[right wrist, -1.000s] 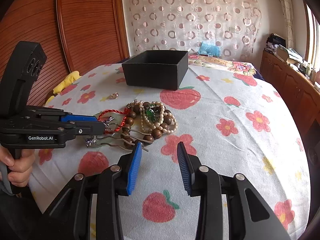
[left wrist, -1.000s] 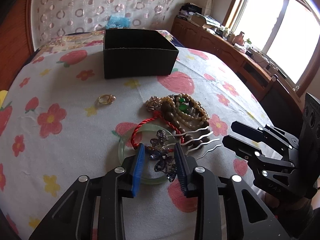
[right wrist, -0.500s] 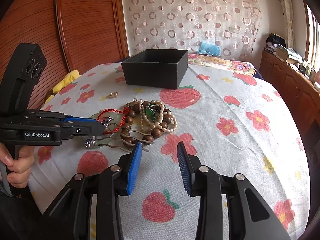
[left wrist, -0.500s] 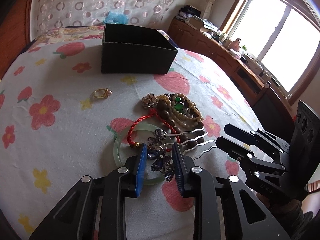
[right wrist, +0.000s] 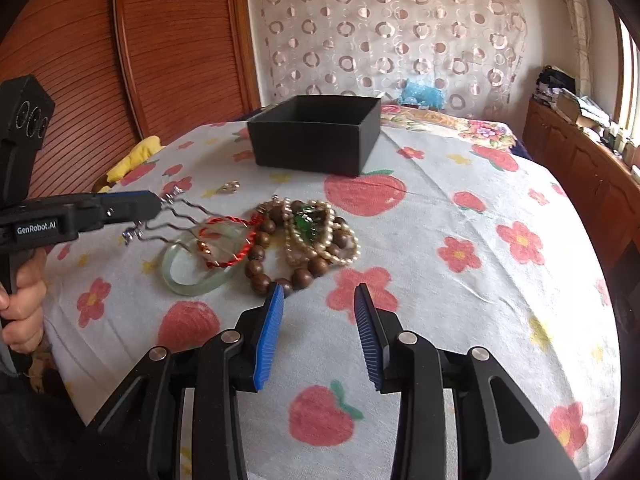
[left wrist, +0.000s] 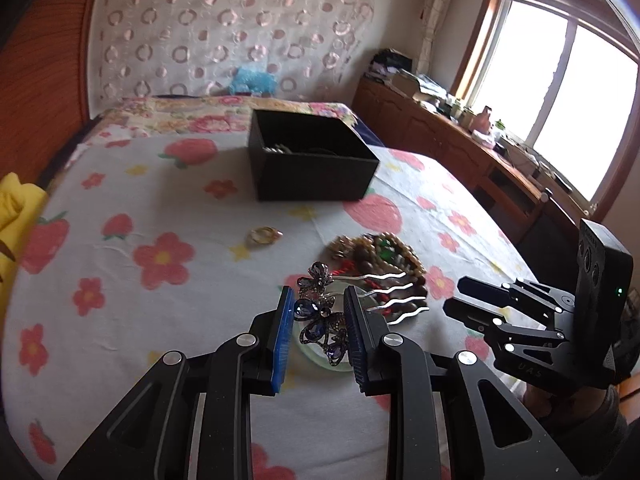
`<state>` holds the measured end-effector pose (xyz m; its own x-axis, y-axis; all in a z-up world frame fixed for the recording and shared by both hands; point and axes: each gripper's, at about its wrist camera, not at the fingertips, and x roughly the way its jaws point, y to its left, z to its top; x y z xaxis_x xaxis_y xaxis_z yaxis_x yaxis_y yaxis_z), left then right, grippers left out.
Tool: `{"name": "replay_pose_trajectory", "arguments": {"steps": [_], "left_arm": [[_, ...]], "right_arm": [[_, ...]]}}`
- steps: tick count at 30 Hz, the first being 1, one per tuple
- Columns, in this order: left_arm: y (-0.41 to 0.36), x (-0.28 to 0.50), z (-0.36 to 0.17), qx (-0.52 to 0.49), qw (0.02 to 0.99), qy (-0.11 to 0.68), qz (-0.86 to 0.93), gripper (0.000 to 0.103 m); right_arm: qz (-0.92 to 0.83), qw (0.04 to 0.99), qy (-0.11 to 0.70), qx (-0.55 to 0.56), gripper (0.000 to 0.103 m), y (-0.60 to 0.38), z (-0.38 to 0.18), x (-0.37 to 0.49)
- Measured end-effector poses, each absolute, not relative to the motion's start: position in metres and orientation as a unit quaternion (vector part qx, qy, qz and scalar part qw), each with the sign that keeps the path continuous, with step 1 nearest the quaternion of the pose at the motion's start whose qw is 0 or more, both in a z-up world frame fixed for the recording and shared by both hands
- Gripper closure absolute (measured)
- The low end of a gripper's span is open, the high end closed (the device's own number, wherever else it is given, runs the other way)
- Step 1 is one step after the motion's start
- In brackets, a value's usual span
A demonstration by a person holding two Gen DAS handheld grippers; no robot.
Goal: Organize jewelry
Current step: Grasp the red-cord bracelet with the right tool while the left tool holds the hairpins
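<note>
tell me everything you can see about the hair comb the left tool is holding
The hair comb is silver-toned metal, with dark blue gems set in flower or butterfly shapes on its head and four wavy prongs pointing away to the right. The left tool is shut on the jewelled head, holding the comb lifted clear of the tablecloth, roughly level, above the pale green bangle. From the right wrist view the prongs hang free, touching nothing.
</note>
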<state>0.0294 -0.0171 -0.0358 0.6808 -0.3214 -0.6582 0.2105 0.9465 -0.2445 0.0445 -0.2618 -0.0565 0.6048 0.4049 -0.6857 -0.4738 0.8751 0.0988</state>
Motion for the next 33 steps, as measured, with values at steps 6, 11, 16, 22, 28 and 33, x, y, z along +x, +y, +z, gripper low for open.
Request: {"name": "replay_pose_trajectory", "arguments": {"steps": [6,11,16,22,28,33], "left_arm": [[0.012,0.022,-0.028,-0.083,0.924,0.353,-0.118,0.079],[0.027,0.02,-0.026,-0.087,0.928,0.346,-0.105,0.079],[0.033,0.018,-0.028,-0.092,0.929,0.345,-0.102,0.079],[0.034,0.017,-0.03,-0.094,0.928,0.346,-0.103,0.079],[0.033,0.017,-0.031,-0.092,0.928,0.344,-0.107,0.079],[0.033,0.018,-0.031,-0.093,0.928,0.345,-0.106,0.079]], "right_arm": [[0.284,0.885,0.365,-0.058,0.064,-0.236,-0.047,0.047],[0.306,0.872,0.375,-0.07,0.075,-0.213,-0.047,0.058],[0.312,0.862,0.391,-0.076,0.084,-0.201,-0.05,0.07],[0.314,0.855,0.401,-0.096,0.085,-0.191,-0.053,0.07],[0.312,0.852,0.406,-0.105,0.097,-0.183,-0.057,0.071],[0.311,0.858,0.398,-0.099,0.103,-0.187,-0.053,0.072]]}}
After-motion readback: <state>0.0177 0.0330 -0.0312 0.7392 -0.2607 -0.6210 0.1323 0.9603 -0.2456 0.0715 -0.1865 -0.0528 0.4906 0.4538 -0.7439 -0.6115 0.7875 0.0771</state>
